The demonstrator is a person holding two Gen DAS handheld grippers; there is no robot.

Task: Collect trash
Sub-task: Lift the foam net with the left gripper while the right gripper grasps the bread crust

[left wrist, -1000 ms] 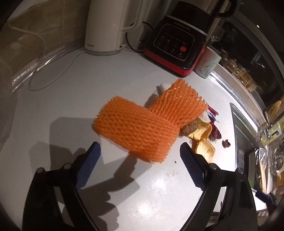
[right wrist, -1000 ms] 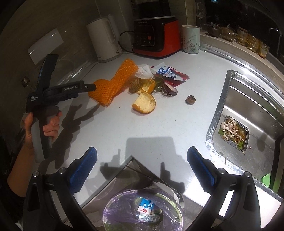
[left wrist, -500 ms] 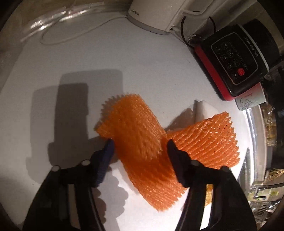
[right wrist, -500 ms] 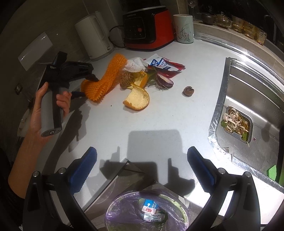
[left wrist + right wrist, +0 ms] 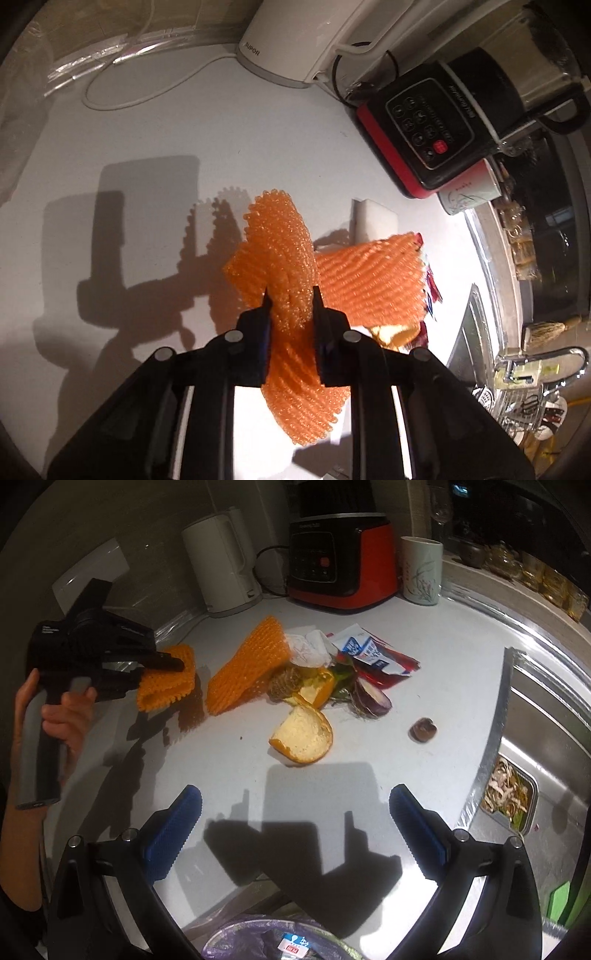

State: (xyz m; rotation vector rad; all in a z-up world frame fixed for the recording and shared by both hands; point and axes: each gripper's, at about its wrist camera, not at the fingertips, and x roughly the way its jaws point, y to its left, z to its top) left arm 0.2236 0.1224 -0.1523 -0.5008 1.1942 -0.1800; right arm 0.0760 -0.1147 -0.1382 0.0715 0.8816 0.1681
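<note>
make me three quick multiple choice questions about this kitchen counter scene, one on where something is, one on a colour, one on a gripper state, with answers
1. Where does the loose orange peel lie?
A. in the sink
B. on the white counter, apart from the trash pile
C. on top of the kettle

2. What colour is the foam net in the left gripper?
A. orange
B. green
C. white

3. How does the right gripper stand?
A. shut on a milk carton
B. shut on the foam net
C. open, holding nothing

Answers:
1. B: the right wrist view shows the peel alone on the bare counter, nearer the camera than the pile.
2. A: both views show an orange mesh pinched between the black fingers.
3. C: its blue pads stand wide apart with only counter between them.
</note>
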